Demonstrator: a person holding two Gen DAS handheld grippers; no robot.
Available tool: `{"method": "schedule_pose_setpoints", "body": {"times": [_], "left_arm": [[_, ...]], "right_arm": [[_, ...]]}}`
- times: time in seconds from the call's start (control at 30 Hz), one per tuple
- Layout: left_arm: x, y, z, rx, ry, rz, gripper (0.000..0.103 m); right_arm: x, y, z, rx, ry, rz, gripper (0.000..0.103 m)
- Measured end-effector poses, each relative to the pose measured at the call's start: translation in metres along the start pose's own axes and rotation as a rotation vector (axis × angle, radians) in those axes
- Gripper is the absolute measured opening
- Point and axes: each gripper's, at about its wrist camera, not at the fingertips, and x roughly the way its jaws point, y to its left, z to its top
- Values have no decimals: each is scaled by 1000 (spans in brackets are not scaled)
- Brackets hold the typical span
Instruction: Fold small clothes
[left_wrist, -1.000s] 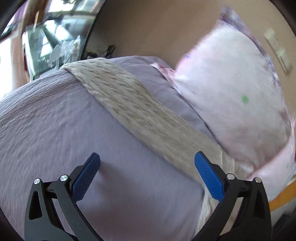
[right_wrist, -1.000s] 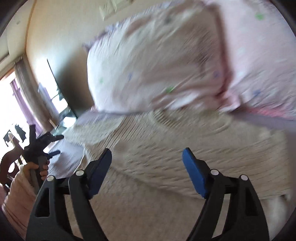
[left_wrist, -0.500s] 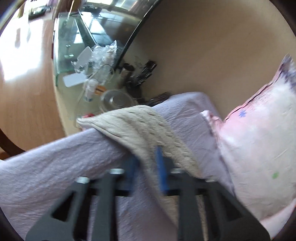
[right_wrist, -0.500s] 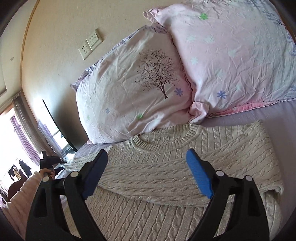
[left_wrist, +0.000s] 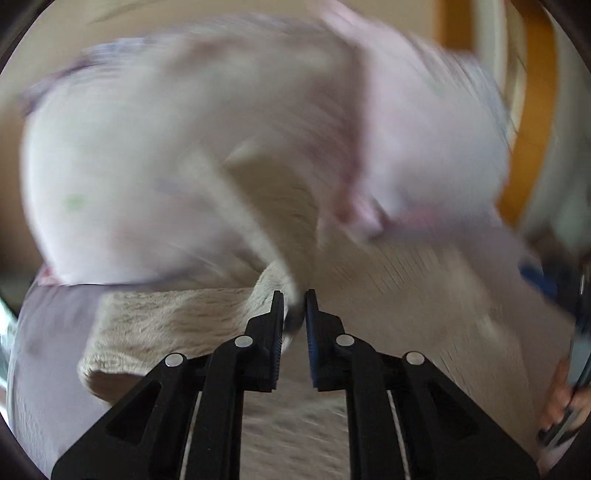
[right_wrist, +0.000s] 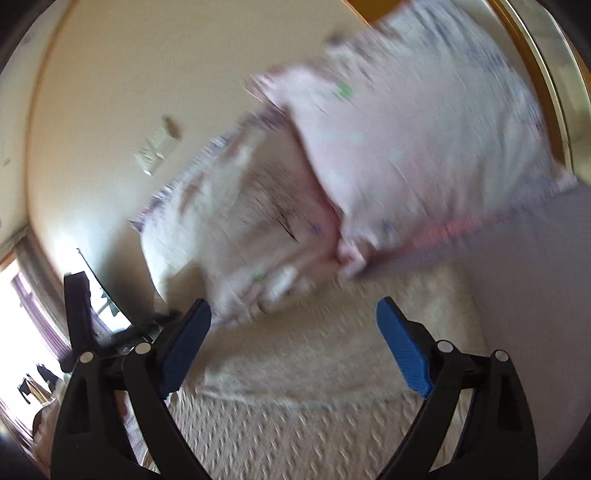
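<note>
A cream cable-knit sweater (right_wrist: 332, 369) lies on the lilac bed sheet (right_wrist: 535, 295) below the pillows. In the left wrist view my left gripper (left_wrist: 294, 314) is shut on a fold of the sweater (left_wrist: 166, 325) and carries it over the sweater's body. My right gripper (right_wrist: 295, 350) is open and empty, hovering just above the sweater's upper part. The right gripper also shows, blurred, at the right edge of the left wrist view (left_wrist: 569, 314). Both views are motion-blurred.
Two pink pillows (right_wrist: 406, 147) lean against the beige wall (right_wrist: 129, 74) behind the sweater. A wooden headboard edge (left_wrist: 532, 129) is at the right. A window and dark furniture (right_wrist: 74, 295) stand at the far left.
My left gripper closed on the sweater's sleeve at the bed's left edge and swung it right, over the sweater. My right gripper stayed open and tilted.
</note>
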Motion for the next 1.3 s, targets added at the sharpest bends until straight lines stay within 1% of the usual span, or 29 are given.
{"method": "schedule_pose_setpoints", "body": {"times": [0.07,0.1,0.17,0.23,0.27,0.3,0.37,0.4,0.43,0.53,0.57,0.6,0.63,0.67,0.73,0.77,0.8,0.83,0.87,0.9,0.97,1.0,1.03,1.07,1.1,1.13,1.17,1.23,1.3], "left_arm": [[17,-45,-22,146,71,11,12],[14,-53,-31,178,63,18,12],[-4,-49,-48,180,24,24,19],[-31,-25,-62,114,-26,39,53],[-40,-14,-66,90,-41,48,58],[-51,0,-74,63,-56,64,60],[-73,26,-91,13,-62,105,60],[-80,39,-98,-14,-54,127,62],[-79,48,-98,-33,-45,139,64],[-91,82,-126,-124,4,180,66],[-95,87,-135,-145,20,185,66],[-95,91,-143,-158,28,187,66],[-96,97,-150,-177,41,190,66],[-97,101,-157,-193,51,190,66],[-101,109,-170,-222,63,182,66],[-103,111,-174,-233,63,174,66],[-104,114,-179,-247,65,158,66],[-105,116,-181,-255,67,146,66],[-105,117,-185,-266,73,126,66],[-106,118,-187,-274,78,110,66],[-108,117,-192,-285,86,72,66],[-109,116,-194,-289,89,51,66],[-110,114,-197,-290,90,32,67],[-112,112,-201,-288,93,10,67],[-113,111,-205,-286,97,-1,67],[-114,110,-209,-286,102,-12,67],[-115,108,-214,-291,111,-30,67],[-115,106,-220,-301,124,-51,67],[-120,102,-227,-303,113,-62,67]], "right_arm": [[4,-19,-4,57,81,-21,91],[6,-27,-5,72,108,-29,88],[9,-41,-6,91,136,-61,81],[18,-51,-5,112,167,-85,68],[24,-54,-4,122,178,-94,64],[29,-56,-2,125,187,-97,57],[47,-57,2,108,206,-134,56],[56,-58,4,102,217,-148,56],[64,-59,3,100,233,-158,54],[97,-63,-2,112,310,-201,52],[107,-63,-5,103,328,-226,48],[112,-60,-6,71,319,-248,27],[114,-56,-7,42,319,-244,10],[111,-54,-6,33,299,-223,10],[95,-53,-1,37,233,-225,8],[81,-55,4,55,193,-240,8],[71,-59,6,67,166,-278,8],[65,-62,7,60,156,-330,8],[65,-64,7,56,172,-356,9],[63,-68,5,64,207,-371,11],[48,-72,1,105,243,-364,23],[35,-70,-2,107,239,-343,50],[17,-67,-5,91,216,-330,74],[5,-64,-7,72,203,-336,76],[-10,-64,-14,54,203,-351,76],[-21,-64,-20,50,214,-360,70],[-35,-68,-29,65,231,-349,66],[-54,-74,-42,99,268,-332,53],[-70,-77,-61,121,308,-319,48]]}}
